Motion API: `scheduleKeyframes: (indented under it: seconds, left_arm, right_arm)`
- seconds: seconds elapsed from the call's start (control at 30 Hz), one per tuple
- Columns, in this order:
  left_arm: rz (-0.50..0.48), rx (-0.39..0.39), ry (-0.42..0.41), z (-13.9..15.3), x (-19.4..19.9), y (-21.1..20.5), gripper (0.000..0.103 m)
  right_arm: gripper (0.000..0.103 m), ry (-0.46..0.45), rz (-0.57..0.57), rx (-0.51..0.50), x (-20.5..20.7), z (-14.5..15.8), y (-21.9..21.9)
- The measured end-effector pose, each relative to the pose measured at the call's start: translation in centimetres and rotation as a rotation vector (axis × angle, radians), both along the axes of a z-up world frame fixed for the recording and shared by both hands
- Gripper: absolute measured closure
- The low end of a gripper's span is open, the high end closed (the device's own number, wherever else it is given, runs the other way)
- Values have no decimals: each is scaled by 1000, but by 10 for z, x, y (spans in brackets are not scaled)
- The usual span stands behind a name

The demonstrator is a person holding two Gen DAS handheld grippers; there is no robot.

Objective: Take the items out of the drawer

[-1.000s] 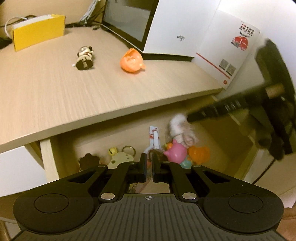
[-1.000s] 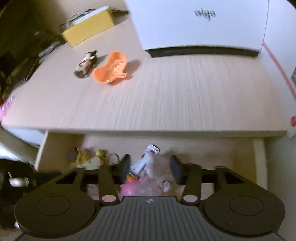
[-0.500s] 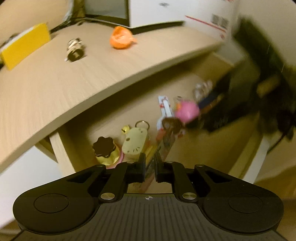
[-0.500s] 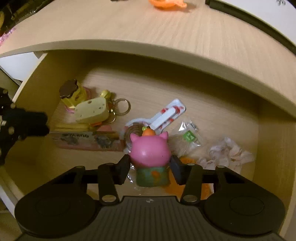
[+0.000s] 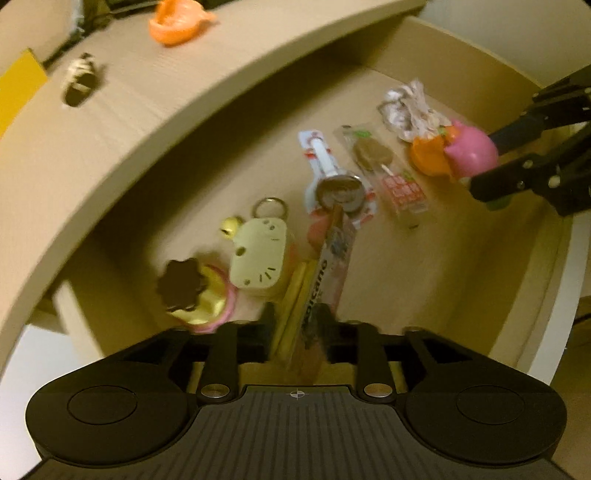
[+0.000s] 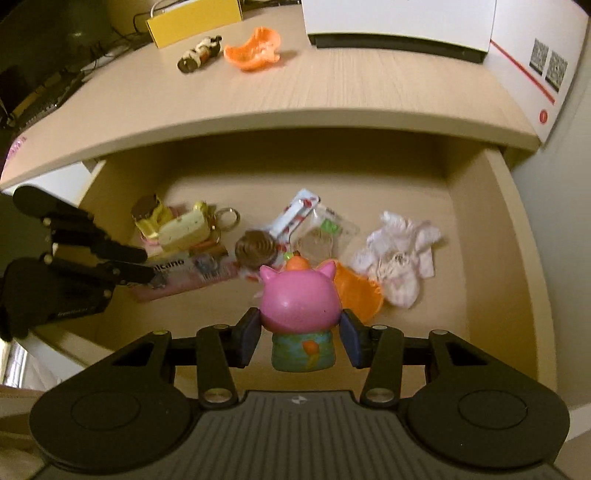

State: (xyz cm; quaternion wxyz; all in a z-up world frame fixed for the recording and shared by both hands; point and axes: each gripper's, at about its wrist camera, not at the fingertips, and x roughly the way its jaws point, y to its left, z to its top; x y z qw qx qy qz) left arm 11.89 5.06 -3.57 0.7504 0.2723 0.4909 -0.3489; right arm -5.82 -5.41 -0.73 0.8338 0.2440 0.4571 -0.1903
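A pink pig toy (image 6: 299, 299) with a green base is clamped between the pads of my right gripper (image 6: 299, 341), just above the open drawer's floor. In the left wrist view the pig (image 5: 471, 153) and right gripper (image 5: 491, 162) show at the far right. My left gripper (image 5: 297, 328) points down into the drawer's left part. Its jaws are opening, and the end of a flat pink pack (image 5: 328, 266) and yellow sticks (image 5: 295, 295) lie between the pads, apart from them. In the right wrist view the left gripper (image 6: 133, 264) hovers over that pink pack (image 6: 192, 273).
The drawer (image 6: 517, 240) also holds a cream cat keychain (image 5: 258, 258), a yellow toy with a brown lid (image 5: 184, 291), a lollipop pack (image 5: 373, 155), an orange shell (image 5: 424, 158) and white cloth (image 5: 410, 107). The desk top carries another orange shell (image 6: 255, 51), a small figure (image 6: 199, 57), a yellow box (image 6: 192, 18) and a white box (image 6: 399, 18).
My left gripper dropped into the drawer, rolled, and its jaws spread from shut over the pink pack. My right gripper closed on the pig and drew back toward the drawer front.
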Motion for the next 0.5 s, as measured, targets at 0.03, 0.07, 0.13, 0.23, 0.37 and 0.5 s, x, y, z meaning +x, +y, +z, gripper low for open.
scheduleKeyframes:
  seconds: [0.03, 0.07, 0.13, 0.23, 0.37, 0.5]
  left_arm:
    - [-7, -8, 46, -4, 4, -1, 69]
    - [-12, -27, 86, -6, 8, -2, 60]
    - [-22, -32, 103, -7, 10, -4, 58]
    - [-40, -19, 77, -6, 10, -10, 56]
    - [-29, -35, 80, -7, 12, -16, 56]
    - [3, -76, 93, -9, 17, -21, 56]
  right_arm:
    - [57, 0, 0, -5, -3, 1, 1]
    - [57, -2, 3, -8, -1, 0, 3]
    - [57, -6, 10, -14, -1, 1, 6]
    - [57, -9, 18, -30, -1, 2, 7]
    - [57, -12, 20, -37, 2, 3, 7]
    - [57, 8, 48, -89, 5, 4, 11]
